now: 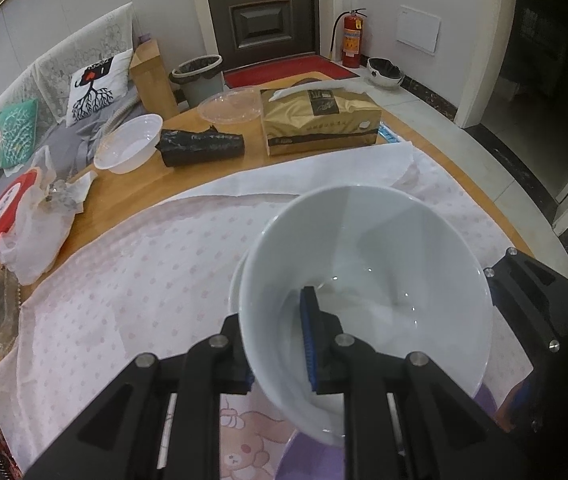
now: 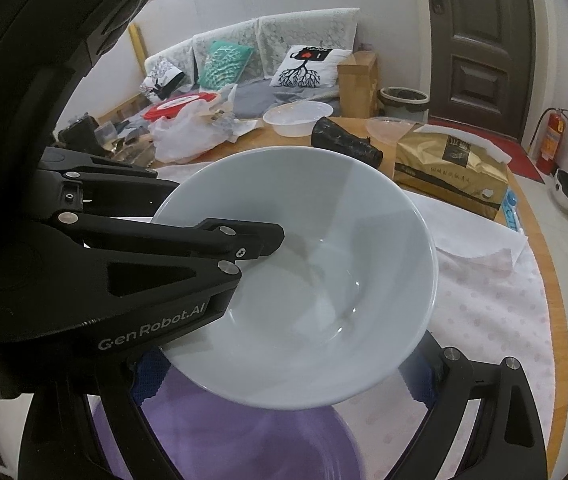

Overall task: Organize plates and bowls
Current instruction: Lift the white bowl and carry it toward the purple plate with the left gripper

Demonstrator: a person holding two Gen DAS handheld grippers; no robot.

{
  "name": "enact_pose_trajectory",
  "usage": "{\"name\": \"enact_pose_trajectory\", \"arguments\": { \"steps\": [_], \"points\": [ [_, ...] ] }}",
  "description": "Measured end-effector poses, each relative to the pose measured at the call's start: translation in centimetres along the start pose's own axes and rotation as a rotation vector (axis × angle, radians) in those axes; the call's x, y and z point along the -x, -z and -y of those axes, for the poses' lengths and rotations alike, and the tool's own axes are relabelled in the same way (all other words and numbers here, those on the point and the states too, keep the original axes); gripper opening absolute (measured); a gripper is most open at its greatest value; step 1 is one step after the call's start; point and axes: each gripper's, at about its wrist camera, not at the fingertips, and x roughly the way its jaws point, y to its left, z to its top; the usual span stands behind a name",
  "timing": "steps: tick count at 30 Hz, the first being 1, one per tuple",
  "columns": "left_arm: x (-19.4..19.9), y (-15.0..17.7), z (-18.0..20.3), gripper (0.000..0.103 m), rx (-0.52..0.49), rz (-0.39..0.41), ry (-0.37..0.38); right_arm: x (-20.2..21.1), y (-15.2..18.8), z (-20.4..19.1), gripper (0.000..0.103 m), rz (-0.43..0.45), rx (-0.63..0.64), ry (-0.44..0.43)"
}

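While the left tool [image 1: 280, 344] pinches the bowl's [image 1: 368, 280] near wall, one finger inside and one outside, the bowl hangs tilted above a purple plate [image 2: 244, 432]. The right tool [image 2: 284, 400] stands wide under the bowl, gripping nothing. Such a thin hold on glazed ware could slip, I judge, dropping the bowl onto the plate. Beyond the bowl the round wooden surface [image 1: 132, 200] carries a dotted cloth [image 1: 144, 272], a tissue box [image 1: 320, 120] and a plastic bowl [image 1: 128, 142]; behind it are a sofa [image 2: 268, 40] and a door [image 1: 262, 12].

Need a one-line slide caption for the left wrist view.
Left gripper pinches the rim of a white bowl above the dotted tablecloth.
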Motion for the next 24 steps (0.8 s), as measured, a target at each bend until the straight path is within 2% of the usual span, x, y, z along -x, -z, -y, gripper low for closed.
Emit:
{"name": "enact_pose_trajectory", "arguments": {
  "steps": [19, 24],
  "points": [
    [-2.3, -0.7, -0.6, 0.016, 0.005, 0.001, -0.008, -1.6, -0.7, 0.4, 0.092, -0.037, 0.022, 0.043],
    [-2.0, -0.5, -0.2, 0.016, -0.015, 0.002, -0.03, -1.7, -0.5, 0.8, 0.092, -0.047, 0.004, 0.023]
  ]
}}
